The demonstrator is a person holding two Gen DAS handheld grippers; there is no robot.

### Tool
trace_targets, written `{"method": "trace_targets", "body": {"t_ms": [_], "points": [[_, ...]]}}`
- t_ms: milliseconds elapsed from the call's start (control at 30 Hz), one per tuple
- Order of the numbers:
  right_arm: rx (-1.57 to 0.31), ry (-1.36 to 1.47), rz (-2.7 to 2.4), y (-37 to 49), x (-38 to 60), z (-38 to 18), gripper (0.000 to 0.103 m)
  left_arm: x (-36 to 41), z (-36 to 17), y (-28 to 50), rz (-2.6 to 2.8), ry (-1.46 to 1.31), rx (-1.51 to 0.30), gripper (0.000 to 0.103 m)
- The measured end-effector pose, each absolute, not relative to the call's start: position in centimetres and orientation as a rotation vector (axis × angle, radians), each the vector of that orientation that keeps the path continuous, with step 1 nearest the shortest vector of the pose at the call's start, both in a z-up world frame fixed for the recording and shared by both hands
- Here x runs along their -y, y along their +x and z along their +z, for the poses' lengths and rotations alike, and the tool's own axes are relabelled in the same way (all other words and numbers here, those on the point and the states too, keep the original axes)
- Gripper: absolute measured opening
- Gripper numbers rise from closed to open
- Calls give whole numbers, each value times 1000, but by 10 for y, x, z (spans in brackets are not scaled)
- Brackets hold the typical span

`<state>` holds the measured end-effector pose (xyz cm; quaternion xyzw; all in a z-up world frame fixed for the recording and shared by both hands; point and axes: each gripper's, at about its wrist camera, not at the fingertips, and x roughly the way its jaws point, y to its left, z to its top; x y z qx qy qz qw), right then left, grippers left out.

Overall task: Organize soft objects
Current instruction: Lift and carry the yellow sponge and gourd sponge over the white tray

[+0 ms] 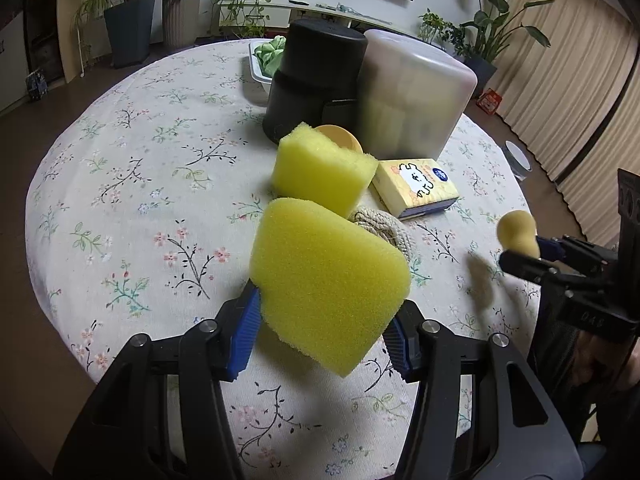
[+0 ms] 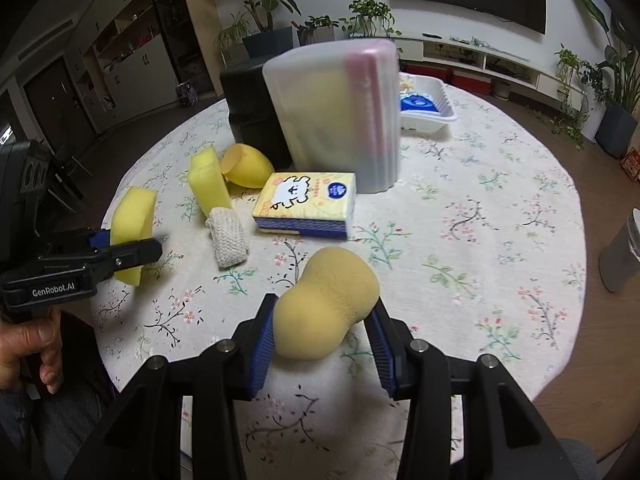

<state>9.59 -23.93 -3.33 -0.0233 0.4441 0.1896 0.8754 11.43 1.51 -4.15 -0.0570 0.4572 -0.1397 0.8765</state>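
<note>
Left gripper (image 1: pixel 324 320) closed on a yellow sponge (image 1: pixel 326 284), blue pads pressing into its lower sides, sponge held clear of the tablecloth (image 1: pixel 132 216). Right gripper (image 2: pixel 322 344) closed on a tan gourd-shaped sponge (image 2: pixel 326 304), pinched at its fat end, narrow waist and second lobe sticking out ahead of the fingers, also lifted off the cloth. Seen from the right wrist, the left gripper sits off to the left, a bare hand (image 2: pixel 30 354) wrapped round its grip. Just ahead of the left gripper, a second yellow sponge (image 1: pixel 322 168) stands on the cloth, tilted, with a coil of pale knitted rope (image 1: pixel 384 228) lying against its base on the right. Beyond that sponge, a yellow egg-shaped cup (image 2: pixel 246 166) lies on its side. Right of the rope, a flat yellow tissue pack (image 1: pixel 416 186) with a cartoon print lies on the table. Farther out ahead of both grippers, a black cylinder (image 1: pixel 316 76) and a frosted plastic container (image 1: pixel 416 96) stand side by side, touching or nearly so; can't tell which. Behind them, a white tray (image 2: pixel 434 114) holding a blue packet; what else lies in the tray is unclear. Potted plants (image 1: pixel 130 20) line the far wall.
</note>
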Motion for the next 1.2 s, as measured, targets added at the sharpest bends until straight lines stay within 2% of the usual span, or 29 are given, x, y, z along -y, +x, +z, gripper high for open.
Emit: {"method": "trace_targets", "body": {"t_ms": [300, 533, 800, 1200], "points": [[-900, -63, 309, 99, 279, -13, 46, -32, -31, 121, -258, -128, -932, 51], [-876, -74, 211, 126, 324, 0, 46, -74, -21, 149, -196, -150, -915, 51], [-855, -97, 89, 185, 382, 12, 46, -115, 0, 196, -121, -124, -889, 51], [-842, -130, 47, 289, 409, 24, 46, -109, 41, 297, -136, -12, -849, 51]]}}
